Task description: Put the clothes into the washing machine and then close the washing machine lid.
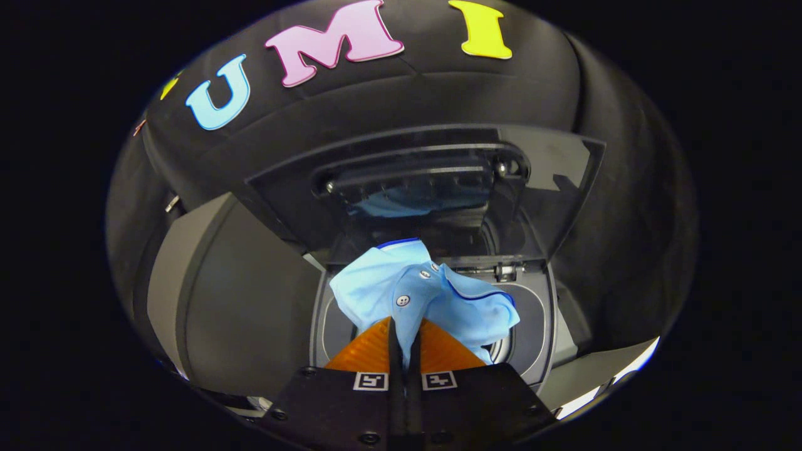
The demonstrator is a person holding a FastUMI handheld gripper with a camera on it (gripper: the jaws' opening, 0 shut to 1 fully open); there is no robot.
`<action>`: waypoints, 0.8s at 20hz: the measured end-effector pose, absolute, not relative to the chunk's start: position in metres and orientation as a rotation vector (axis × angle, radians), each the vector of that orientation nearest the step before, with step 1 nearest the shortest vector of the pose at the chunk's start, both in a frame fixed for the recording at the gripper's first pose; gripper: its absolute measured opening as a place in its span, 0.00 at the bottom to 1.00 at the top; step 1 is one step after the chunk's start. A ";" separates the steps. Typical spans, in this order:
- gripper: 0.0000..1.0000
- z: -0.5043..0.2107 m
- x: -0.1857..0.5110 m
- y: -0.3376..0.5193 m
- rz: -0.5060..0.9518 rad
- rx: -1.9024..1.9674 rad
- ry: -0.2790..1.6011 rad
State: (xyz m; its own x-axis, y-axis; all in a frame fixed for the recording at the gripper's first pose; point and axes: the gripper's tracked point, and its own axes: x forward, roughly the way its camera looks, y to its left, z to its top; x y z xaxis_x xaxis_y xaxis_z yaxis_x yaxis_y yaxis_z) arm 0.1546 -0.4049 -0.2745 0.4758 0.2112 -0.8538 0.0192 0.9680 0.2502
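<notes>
Black cloth forms the wall behind a grey top-loading washer (pixel 238 300). Its lid (pixel 438 181), a dark glossy panel with rounded corners, stands raised at the rear hinge and mirrors the shirt. The oval drum opening (pixel 532 326) lies just ahead of the fingers. The gripper (pixel 404 341) points down toward that opening. Its two ribbed orange fingers (pixel 369 347) are pressed nearly together, clamping a fold of the light-blue shirt (pixel 376 282). The shirt, soft fabric with white buttons and dark-blue trim, bunches over the opening, beyond the fingertips.
</notes>
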 end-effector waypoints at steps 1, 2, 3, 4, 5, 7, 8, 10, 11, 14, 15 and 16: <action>0.05 -0.282 0.152 -0.405 0.117 0.232 1.083; 0.05 -0.288 0.150 -0.404 0.119 0.217 1.089; 0.05 -0.295 0.149 -0.402 0.123 0.200 1.091; 0.05 -0.301 0.150 -0.402 0.124 0.184 1.095; 0.05 -0.307 0.150 -0.402 0.121 0.173 1.098; 0.05 -0.319 0.150 -0.402 0.110 0.160 1.106; 0.05 -0.325 0.148 -0.402 0.106 0.154 1.116; 0.05 -0.336 0.143 -0.400 0.105 0.152 1.138; 0.05 -0.341 0.139 -0.400 0.106 0.145 1.144; 0.05 -0.355 0.133 -0.400 0.115 0.115 1.159; 0.05 -0.362 0.131 -0.400 0.115 0.106 1.163; 0.05 -0.367 0.130 -0.400 0.114 0.102 1.170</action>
State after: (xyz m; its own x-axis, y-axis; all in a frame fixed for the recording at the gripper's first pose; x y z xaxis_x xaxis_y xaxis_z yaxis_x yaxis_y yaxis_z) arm 0.1298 -0.3999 -0.3669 0.3854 0.1430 -0.9116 -0.0364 0.9895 0.1398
